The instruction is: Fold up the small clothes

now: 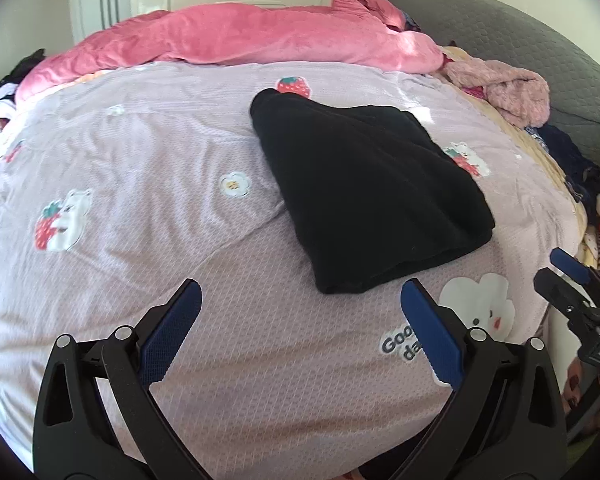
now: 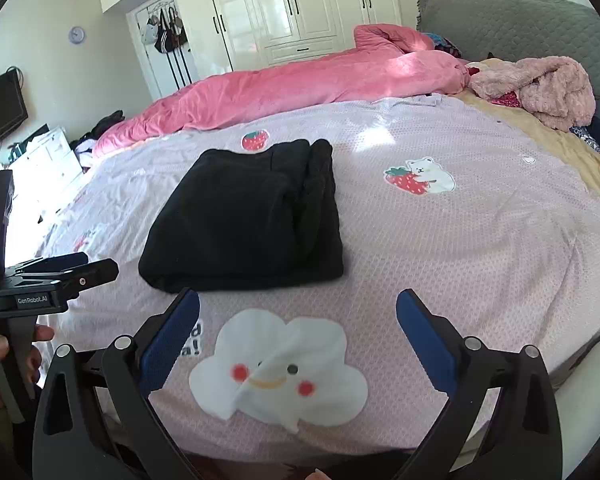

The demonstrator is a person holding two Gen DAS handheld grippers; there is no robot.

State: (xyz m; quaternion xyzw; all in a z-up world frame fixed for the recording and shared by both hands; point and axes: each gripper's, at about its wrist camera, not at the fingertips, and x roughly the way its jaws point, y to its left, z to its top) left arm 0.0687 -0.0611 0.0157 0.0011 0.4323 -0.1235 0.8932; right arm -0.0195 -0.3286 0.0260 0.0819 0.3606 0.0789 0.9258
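- On the lilac bedspread [image 1: 140, 140], near the middle of the bed, lies the black garment [image 1: 364, 200], already doubled into a thick, roughly rectangular bundle with a rolled ridge along its right side in the right wrist view.
- The left gripper [image 1: 300, 336] hovers over bare bedspread, its blue pads spread wide, holding nothing; the garment's near edge lies just beyond its right fingertip.
- The right gripper [image 2: 298, 336] is likewise spread and empty, above the printed cloud face [image 2: 280, 376], with the garment just beyond and to the left.
- Far side: a pink duvet [image 1: 240, 40] runs across the bed; a pink fleece heap [image 1: 512, 92] sits far right by the grey headboard [image 1: 520, 32].
- Handling, as a judgement: the garment appears soft, plush and light, limp rather than stiff, and unlikely to slip from padded fingers; stacked layers may slide apart if only the top one is lifted.
- Suggested hold: pinch through all layers at the two near corners, or along the folded near edge, where the fabric is thickest.
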